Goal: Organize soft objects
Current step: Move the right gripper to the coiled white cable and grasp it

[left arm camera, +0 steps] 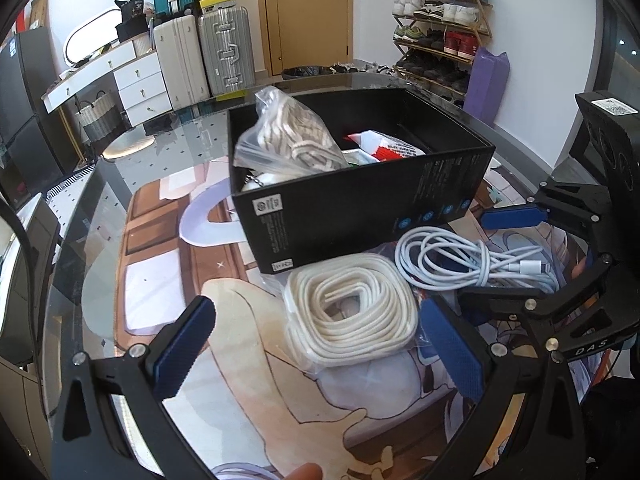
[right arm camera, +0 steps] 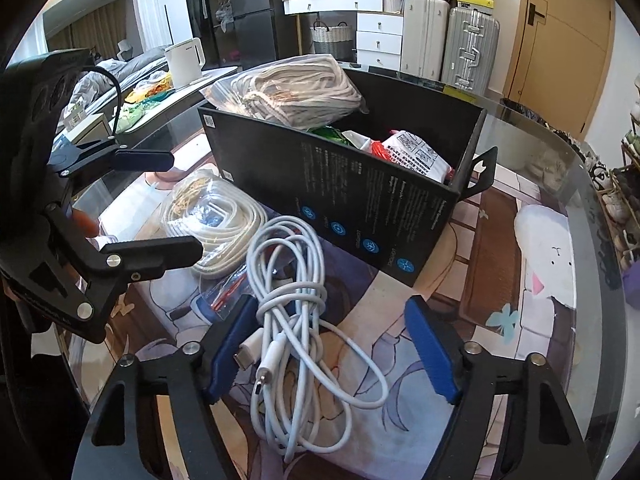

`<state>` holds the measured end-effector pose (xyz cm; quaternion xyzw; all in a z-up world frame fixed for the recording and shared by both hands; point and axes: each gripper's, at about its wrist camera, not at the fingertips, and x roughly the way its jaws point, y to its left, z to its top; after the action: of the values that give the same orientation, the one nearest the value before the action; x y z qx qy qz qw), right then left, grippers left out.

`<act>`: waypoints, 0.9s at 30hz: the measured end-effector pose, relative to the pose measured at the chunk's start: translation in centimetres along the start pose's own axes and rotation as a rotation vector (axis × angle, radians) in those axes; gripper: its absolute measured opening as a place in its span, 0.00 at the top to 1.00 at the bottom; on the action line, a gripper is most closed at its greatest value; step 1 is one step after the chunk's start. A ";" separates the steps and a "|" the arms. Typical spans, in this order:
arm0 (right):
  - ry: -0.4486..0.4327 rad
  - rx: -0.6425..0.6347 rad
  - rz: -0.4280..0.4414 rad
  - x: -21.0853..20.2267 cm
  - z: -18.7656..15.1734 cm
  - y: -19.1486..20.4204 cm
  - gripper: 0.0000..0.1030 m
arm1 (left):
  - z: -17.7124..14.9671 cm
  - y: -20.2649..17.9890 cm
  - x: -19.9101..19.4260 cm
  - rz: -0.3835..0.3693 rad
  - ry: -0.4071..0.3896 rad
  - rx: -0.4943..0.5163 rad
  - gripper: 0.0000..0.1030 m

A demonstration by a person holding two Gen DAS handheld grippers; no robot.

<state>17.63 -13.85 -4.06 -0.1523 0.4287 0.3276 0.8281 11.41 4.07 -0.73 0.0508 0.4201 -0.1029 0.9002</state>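
A black box stands on the table and holds a bagged rope bundle and a red and white packet. A bagged coil of cream rope lies in front of the box, between the fingers of my open left gripper. A tangled white charging cable lies beside it, between the fingers of my open right gripper. The box, the coil and the left gripper show in the right wrist view; the cable and the right gripper show in the left wrist view.
The glass table carries a printed cartoon mat. A small bag with red pieces lies by the cable. Suitcases, a white dresser and a shoe rack stand behind. A white kettle is on a counter.
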 end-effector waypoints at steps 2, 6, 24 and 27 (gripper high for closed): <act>0.001 0.001 -0.002 -0.1 -0.1 0.0 0.30 | -0.1 -0.2 0.2 -0.002 0.007 0.003 0.00; 0.003 0.005 -0.003 -0.2 -0.5 -0.2 0.31 | -0.1 -0.4 0.4 -0.005 0.018 0.007 0.00; -0.009 -0.037 0.030 -0.8 -1.4 0.4 0.62 | 0.0 -1.2 1.4 0.020 0.044 0.023 0.00; -0.014 -0.052 0.024 -1.1 -1.7 0.7 0.64 | 0.0 -1.3 1.5 0.020 0.045 0.023 0.00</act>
<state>15.71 -14.70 -4.16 -0.1665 0.4160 0.3498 0.8227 12.00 2.55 -1.86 0.0676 0.4387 -0.0973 0.8908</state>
